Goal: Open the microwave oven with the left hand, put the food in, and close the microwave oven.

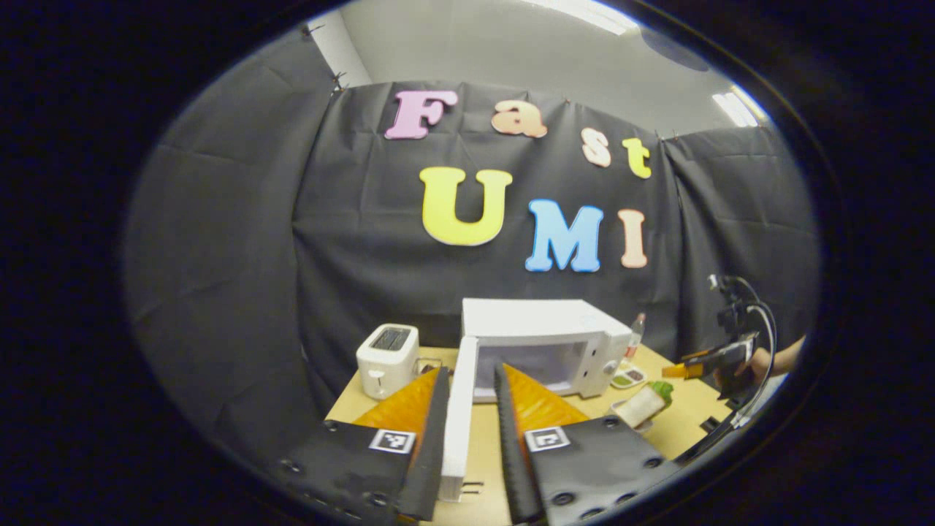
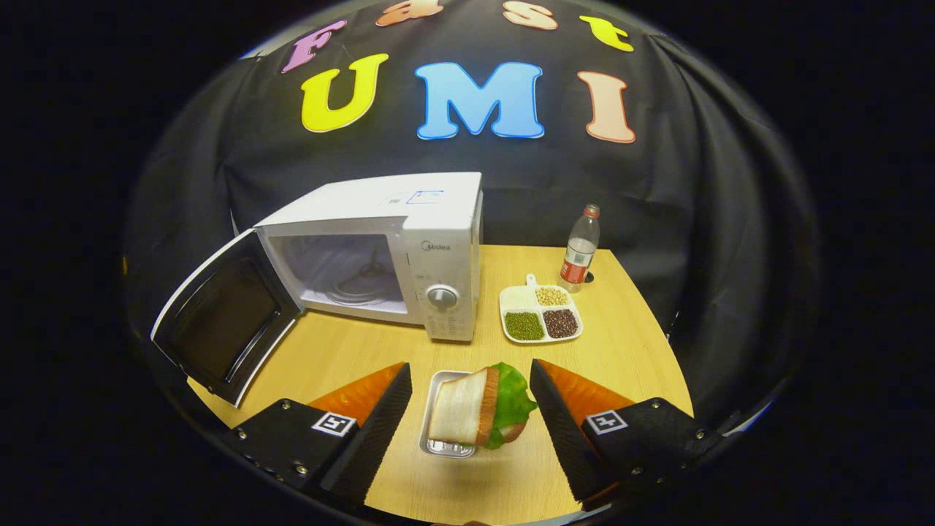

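The white microwave [image 2: 409, 248] stands on the wooden table [image 2: 350, 358] with its door [image 2: 219, 321] swung wide to the left and the cavity empty. In the left gripper view the door [image 1: 456, 416] appears edge-on between the fingers of my left gripper [image 1: 471, 371], which is open, with a gap on the right side. A sandwich with lettuce [image 2: 478, 405] lies on a small metal tray [image 2: 445, 447]. My right gripper [image 2: 470, 369] is open and straddles the sandwich without touching it. That right gripper [image 1: 712, 358], held by a hand, also appears at the right of the left gripper view.
A white toaster [image 1: 387, 358] stands left of the microwave. To the right of the microwave are a divided dish of beans [image 2: 540, 314] and a plastic bottle [image 2: 581, 252]. The booth's black cloth closes in the table at the back and sides.
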The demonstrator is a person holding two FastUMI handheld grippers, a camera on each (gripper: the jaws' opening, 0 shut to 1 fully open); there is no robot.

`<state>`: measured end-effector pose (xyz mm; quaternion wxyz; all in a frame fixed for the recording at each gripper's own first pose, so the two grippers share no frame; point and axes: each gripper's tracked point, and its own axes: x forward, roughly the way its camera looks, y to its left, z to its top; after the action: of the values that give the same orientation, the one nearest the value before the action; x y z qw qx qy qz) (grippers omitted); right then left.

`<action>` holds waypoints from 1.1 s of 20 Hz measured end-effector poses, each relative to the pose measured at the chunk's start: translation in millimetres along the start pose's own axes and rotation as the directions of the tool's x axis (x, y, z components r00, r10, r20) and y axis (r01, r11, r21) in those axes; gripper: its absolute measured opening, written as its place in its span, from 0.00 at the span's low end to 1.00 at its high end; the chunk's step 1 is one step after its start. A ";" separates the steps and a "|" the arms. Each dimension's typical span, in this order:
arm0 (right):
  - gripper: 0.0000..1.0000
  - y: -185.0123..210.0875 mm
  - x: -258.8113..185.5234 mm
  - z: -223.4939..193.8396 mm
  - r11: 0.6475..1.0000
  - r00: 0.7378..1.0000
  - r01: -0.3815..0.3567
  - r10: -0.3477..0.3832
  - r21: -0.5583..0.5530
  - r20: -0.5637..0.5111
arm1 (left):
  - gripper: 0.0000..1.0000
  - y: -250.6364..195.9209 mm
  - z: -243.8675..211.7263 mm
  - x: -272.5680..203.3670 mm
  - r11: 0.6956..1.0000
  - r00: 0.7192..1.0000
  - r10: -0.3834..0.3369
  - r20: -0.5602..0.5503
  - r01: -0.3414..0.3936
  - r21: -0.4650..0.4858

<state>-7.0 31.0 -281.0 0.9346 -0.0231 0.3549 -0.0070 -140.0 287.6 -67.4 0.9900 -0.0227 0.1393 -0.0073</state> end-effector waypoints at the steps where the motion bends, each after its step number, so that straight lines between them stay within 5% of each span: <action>1: 0.98 -5.0 3.6 -10.8 1.000 0.999 -0.012 0.013 0.016 -0.037 | 0.65 -17.6 8.5 16.6 1.000 0.999 -0.006 0.039 0.006 -0.007; 3: 0.99 -13.7 13.4 -27.9 0.997 0.995 -0.039 0.044 0.063 -0.085 | 0.98 -44.1 27.1 30.0 1.000 0.997 -0.018 0.074 0.020 -0.021; 13: 0.96 -21.5 58.0 -82.6 0.961 0.941 -0.157 0.215 0.227 -0.260 | 0.96 -153.0 47.2 112.1 0.999 0.994 -0.036 0.099 0.039 -0.030; 17: 0.93 -12.9 66.5 -93.1 0.932 0.912 -0.193 0.285 0.306 -0.296 | 0.96 -184.7 50.3 123.3 0.997 0.994 -0.068 0.089 0.065 0.034; 18: 0.75 -8.4 65.1 -94.2 0.917 0.900 -0.201 0.311 0.345 -0.304 | 0.96 -189.3 48.3 123.2 0.996 0.993 -0.078 0.086 0.074 0.050; 19: 0.71 -3.2 62.5 -91.2 0.891 0.886 -0.220 0.352 0.396 -0.301 | 0.95 -191.0 46.7 124.7 0.995 0.993 -0.084 0.080 0.079 0.062; 20: 0.48 -0.4 62.5 -90.4 0.871 0.878 -0.219 0.372 0.439 -0.300 | 0.97 -190.2 43.1 124.8 0.994 0.993 -0.088 0.075 0.083 0.066; 22: 0.27 -2.0 60.0 -86.4 0.843 0.872 -0.195 0.383 0.501 -0.305 | 0.97 -186.5 41.3 126.2 0.994 0.993 -0.098 0.073 0.095 0.049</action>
<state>-19.4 23.9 -385.2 0.8125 0.2530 0.5228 0.0497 -8.9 100.4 -53.7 0.9932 -0.0070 0.1007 -0.0575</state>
